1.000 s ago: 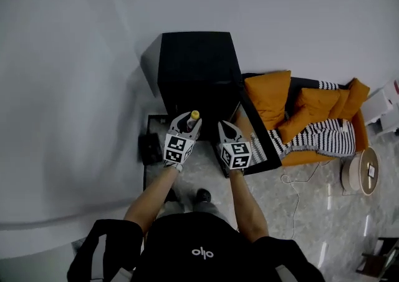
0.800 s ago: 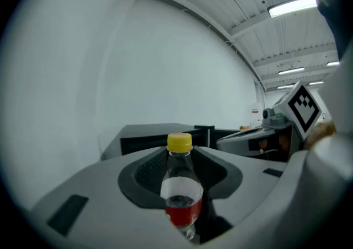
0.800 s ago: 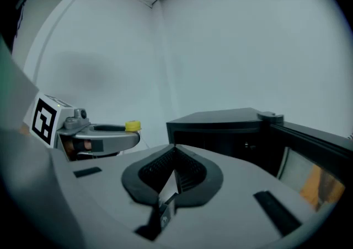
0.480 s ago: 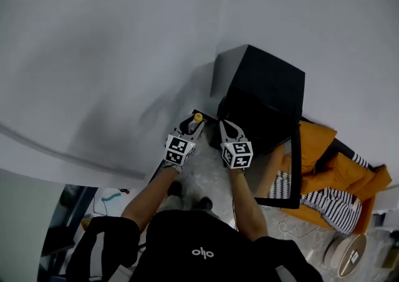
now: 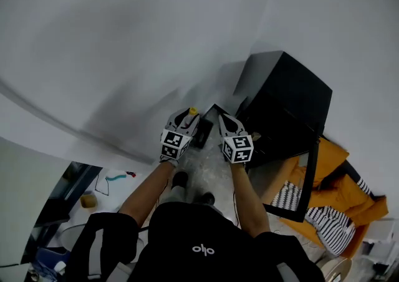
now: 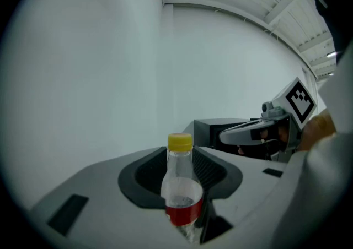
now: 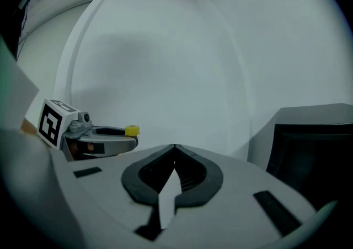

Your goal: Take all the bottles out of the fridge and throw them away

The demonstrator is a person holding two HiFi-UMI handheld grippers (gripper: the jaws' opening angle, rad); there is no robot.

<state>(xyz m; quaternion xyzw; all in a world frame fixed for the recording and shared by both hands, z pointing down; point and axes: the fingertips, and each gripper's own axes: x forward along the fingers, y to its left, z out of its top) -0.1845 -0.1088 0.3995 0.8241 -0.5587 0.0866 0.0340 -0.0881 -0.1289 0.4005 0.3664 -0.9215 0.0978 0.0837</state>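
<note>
While the left hand-held gripper [image 5: 187,120] grips a bottle [image 6: 181,190] (yellow cap [image 6: 180,142]), the right hand-held gripper [image 7: 174,146] is closed.

Bottle [image 6: 180,201] base hidden between jaws of the left gripper [image 6: 181,154]. Fridge [image 7: 311,154] cut off at frame edge; interior too dark to read.

Orange cushions [image 5: 349,188] lower right, striped blanket [image 5: 326,221] against them; white wall [image 5: 124,37] ahead; marbled floor [image 5: 209,165] underfoot.
</note>
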